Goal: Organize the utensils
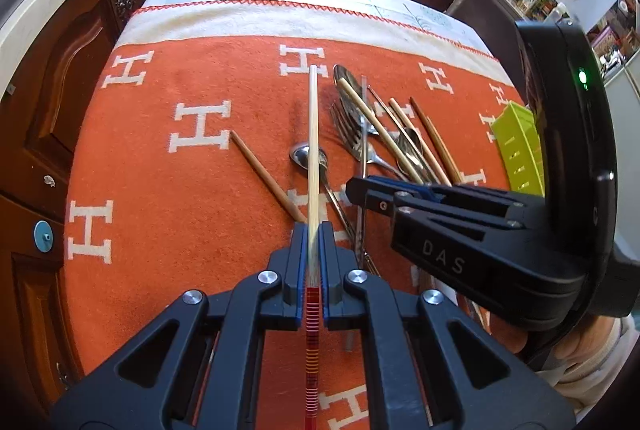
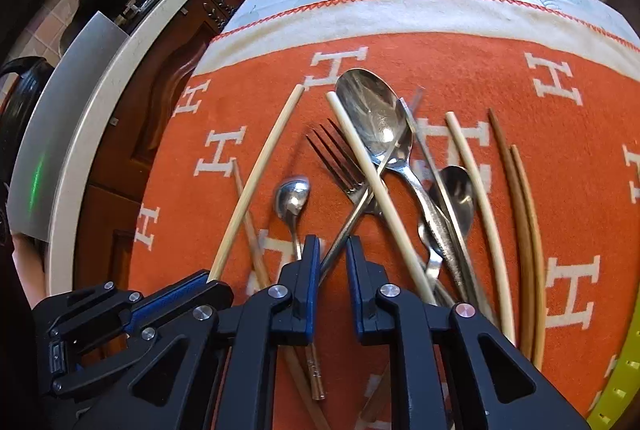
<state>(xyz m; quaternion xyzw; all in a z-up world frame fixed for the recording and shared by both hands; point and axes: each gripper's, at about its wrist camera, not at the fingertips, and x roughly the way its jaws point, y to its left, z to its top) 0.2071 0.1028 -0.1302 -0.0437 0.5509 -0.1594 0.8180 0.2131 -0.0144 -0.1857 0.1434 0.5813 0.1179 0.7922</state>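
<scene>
My left gripper (image 1: 314,230) is shut on a pale chopstick (image 1: 313,129) with a red striped end, held above the orange cloth (image 1: 180,230). To its right lies a pile of utensils: a large spoon (image 2: 372,109), a fork (image 2: 332,149), a small spoon (image 2: 292,193), pale chopsticks (image 2: 480,197) and brown chopsticks (image 2: 520,230). My right gripper (image 2: 333,246) is low over the pile, its jaws a narrow gap apart. A thin metal chopstick (image 2: 360,205) runs into that gap, with cloth still showing beside it. A single brown chopstick (image 1: 268,177) lies to the left.
A lime-green slotted tray (image 1: 520,149) stands at the table's right side, its rim (image 2: 616,382) close to my right gripper. Dark wooden cabinets (image 1: 60,89) and a pale countertop (image 2: 80,169) surround the table. A sleeve (image 1: 592,358) shows at lower right.
</scene>
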